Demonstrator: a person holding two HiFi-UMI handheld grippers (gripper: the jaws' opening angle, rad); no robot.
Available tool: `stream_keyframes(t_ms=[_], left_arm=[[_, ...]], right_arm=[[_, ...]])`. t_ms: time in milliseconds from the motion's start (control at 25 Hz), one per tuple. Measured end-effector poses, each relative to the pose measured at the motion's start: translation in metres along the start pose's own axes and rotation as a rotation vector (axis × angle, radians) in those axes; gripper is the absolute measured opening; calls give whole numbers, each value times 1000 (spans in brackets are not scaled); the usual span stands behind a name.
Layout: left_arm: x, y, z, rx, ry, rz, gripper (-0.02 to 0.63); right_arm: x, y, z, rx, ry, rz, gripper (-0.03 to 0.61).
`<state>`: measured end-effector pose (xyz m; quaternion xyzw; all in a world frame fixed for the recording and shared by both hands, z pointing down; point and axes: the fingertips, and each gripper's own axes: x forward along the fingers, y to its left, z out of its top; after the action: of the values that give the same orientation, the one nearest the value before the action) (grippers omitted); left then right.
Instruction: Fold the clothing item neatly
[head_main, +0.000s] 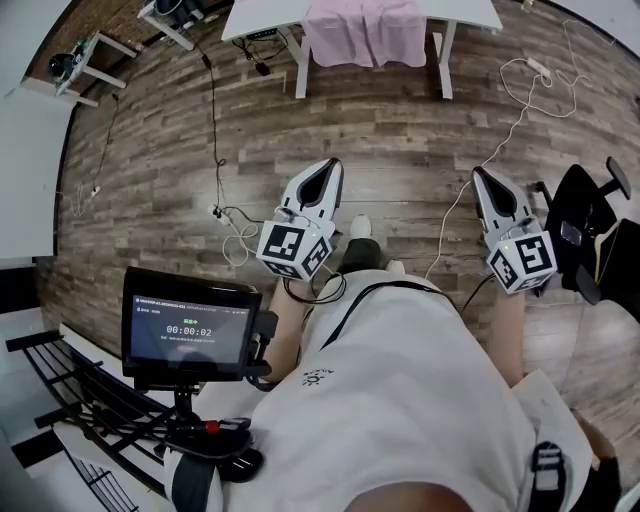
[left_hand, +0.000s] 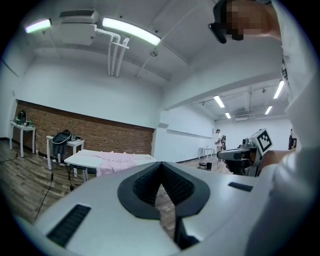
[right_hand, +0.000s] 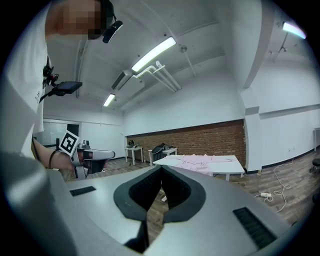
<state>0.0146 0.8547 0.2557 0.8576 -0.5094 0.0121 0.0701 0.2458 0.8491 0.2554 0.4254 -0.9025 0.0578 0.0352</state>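
Wood-plank floor (head_main: 400, 130), white table (head_main: 470, 12) at the far side with the pink garment (head_main: 365, 35) spread on it and hanging over the near edge. Left gripper (head_main: 330, 166) and right gripper (head_main: 481, 176) are near the person, well apart from the garment, both with jaws pressed together on nothing.

Pink on white
The clothing item (head_main: 365, 32) is pale pink, the surface (head_main: 265, 15) white, the floor (head_main: 400, 130) grey-brown wood plank, the wall (right_hand: 210, 137) red brick.
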Motion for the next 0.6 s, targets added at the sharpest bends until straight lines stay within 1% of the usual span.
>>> stream_keyframes(t_ms=[280,360,480,600], left_arm=[[0,-1,-5,-4,10,-2,3],[14,18,-4,-7,11,-7,3],[46,59,-4,-26,14,-16,3],[64,79,-2,-35,14,-30,3]], right_arm=[[1,-1,3,-4,-10,-2,3],[23,-8,3,-6,-6,-7,3],[70,-21,4,-6,11,-18,3],[92,-28,7,-11,18,-35,3]])
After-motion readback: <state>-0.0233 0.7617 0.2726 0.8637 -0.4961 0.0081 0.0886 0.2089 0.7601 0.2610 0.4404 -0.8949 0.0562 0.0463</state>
